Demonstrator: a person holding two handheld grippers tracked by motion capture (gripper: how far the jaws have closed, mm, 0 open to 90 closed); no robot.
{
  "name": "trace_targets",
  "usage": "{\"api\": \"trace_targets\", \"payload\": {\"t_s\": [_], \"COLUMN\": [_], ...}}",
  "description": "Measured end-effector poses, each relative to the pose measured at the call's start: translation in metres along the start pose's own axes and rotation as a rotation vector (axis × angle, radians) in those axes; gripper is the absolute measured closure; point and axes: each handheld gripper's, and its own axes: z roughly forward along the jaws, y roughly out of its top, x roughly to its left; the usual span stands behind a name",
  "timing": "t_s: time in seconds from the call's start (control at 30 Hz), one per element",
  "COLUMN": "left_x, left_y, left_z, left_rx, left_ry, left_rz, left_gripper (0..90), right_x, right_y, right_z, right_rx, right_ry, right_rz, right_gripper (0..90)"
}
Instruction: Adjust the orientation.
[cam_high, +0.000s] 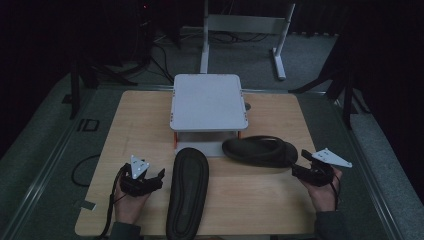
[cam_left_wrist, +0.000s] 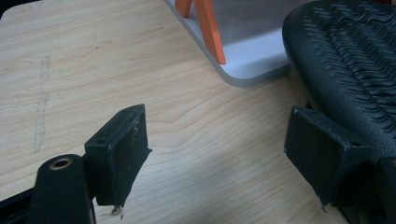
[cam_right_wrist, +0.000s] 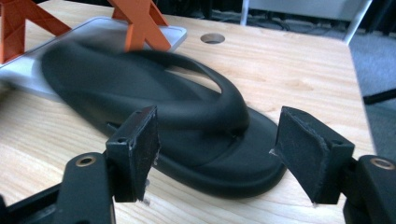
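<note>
My right claw (cam_high: 303, 162) stands released, jaws apart with nothing between the pads, just off the toe end of the strap-up sandal (cam_high: 259, 150), which lies at about two o'clock from table centre, its far end tucked onto the base plate under the white stand (cam_high: 208, 102). I judge that one as placed. My left claw (cam_high: 150, 176) also hangs loose at eight o'clock, beside the sole-up sandal (cam_high: 187, 190), which lies near six o'clock, untouched. Turning and shelving that second sandal looks like what is left.
</note>
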Motion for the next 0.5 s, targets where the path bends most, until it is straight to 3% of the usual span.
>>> {"api": "trace_targets", "payload": {"t_s": [0.07,0.1,0.3,0.5], "left_x": [0.000,0.000,-0.001,-0.001], "left_y": [0.000,0.000,-0.001,-0.002], "left_z": [0.000,0.000,0.002,0.002], "left_rx": [-0.001,0.000,0.007,0.006], "left_ry": [0.000,-0.001,-0.005,-0.007], "left_rz": [-0.001,-0.002,-0.002,-0.003], "left_gripper": [21.6,21.7,21.7,21.7], "right_x": [0.000,0.002,0.006,0.010], "right_y": [0.000,0.001,0.009,0.011], "right_z": [0.004,0.014,0.044,0.076], "right_rx": [0.003,0.014,0.046,0.112], "right_ry": [0.005,0.001,-0.018,-0.086], "right_rz": [0.018,0.052,0.119,0.161], "right_gripper": [30.1,30.1,30.1,29.3]}}
